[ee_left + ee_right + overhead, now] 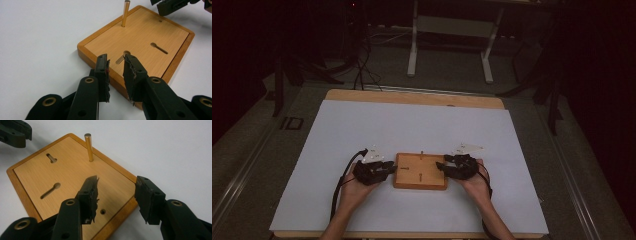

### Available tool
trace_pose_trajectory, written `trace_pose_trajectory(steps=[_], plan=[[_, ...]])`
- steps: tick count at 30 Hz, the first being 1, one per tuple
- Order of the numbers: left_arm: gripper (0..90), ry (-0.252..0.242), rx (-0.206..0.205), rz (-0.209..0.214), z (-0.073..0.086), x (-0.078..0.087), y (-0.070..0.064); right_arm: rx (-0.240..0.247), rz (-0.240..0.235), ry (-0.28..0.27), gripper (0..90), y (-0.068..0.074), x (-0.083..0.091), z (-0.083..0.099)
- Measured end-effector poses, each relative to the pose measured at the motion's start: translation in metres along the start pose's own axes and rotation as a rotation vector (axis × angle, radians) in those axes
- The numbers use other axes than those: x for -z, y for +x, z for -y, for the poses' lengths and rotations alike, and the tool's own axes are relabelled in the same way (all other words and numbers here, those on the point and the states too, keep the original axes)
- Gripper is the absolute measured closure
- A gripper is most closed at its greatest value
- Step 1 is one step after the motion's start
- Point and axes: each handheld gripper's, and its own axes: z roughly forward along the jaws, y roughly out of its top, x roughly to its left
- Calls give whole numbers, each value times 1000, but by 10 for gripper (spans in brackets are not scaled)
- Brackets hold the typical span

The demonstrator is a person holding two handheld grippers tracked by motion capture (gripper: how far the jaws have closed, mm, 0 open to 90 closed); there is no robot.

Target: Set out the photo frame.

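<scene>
A wooden board [420,172] lies on the white table cover, with a thin brass peg [421,153] upright near its far edge. The peg [125,13] also stands in the left gripper view. The board has two keyhole-shaped slots [50,190] [51,158]. My left gripper [392,169] is at the board's left edge. It [116,59] is open by a narrow gap and holds nothing, its tips just over the nearer slot [121,58], where a brass pin seems to lie. My right gripper [440,165] is at the right edge. It [116,180] is open wide and empty, straddling the board's rim.
The white cover [412,125] has free room all around the board. The table's wooden far edge [412,97] shows beyond it. Behind stand a white frame's legs [413,55] and cables on the floor. A small hole [102,211] sits near the board's right edge.
</scene>
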Motion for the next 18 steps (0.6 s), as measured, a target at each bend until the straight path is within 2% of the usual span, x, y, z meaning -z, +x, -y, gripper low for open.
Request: trace_pose_trajectory(steps=[6,10,13,14,18], plan=[[707,-9,-11,1,-7,-4,-3,-8,11,-14,520,-5,11,6],[706,-11,-16,18,-12,-11,-6,-21,20,-26,519,-11,16,10],[704,-9,-20,20,-14,-13,-7,-27,25,-28,518,-13,17,11],[697,-9,-26,30,-18,-20,-8,-27,28,-28,517,-14,17,13],[699,-1,-30,45,-23,-26,-6,-30,25,-27,514,-14,17,13]])
